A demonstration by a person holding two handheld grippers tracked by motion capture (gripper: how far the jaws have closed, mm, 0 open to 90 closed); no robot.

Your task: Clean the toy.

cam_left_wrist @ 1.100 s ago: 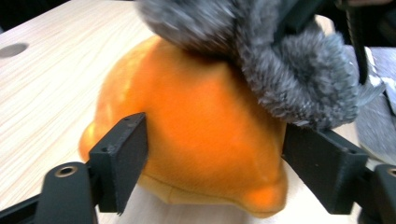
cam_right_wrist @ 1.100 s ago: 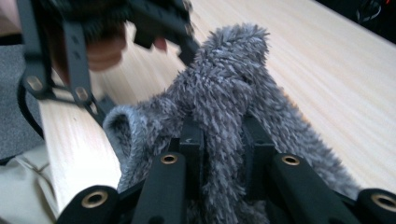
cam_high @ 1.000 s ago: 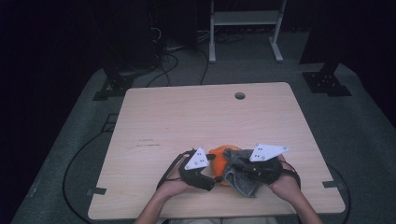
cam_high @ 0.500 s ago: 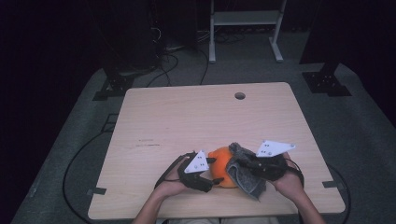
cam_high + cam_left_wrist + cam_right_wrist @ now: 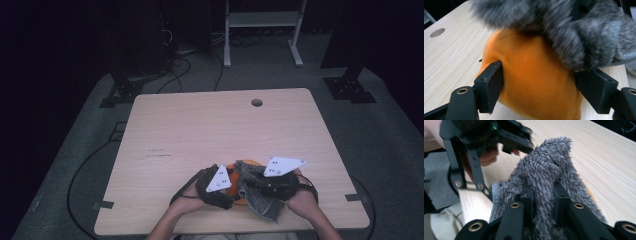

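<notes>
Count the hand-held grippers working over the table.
2. The left hand-held gripper clamps the orange plush near the table's front edge; the right hand-held gripper pinches the grey fuzzy cloth beside it.

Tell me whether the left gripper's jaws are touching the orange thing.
Touching. In the left gripper view, the left gripper has both jaws pressed into the sides of the orange soft thing, denting it on the left, beneath the grey fuzzy cloth.

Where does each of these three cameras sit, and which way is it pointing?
High view: above the person's side, facing forward and down at the table; forearms and hands show.
Left gripper view: on the left gripper, along jaws pressing the orange thing.
Right gripper view: on the right gripper, jaws clamping the grey furry cloth.
All share the cloth.
</notes>
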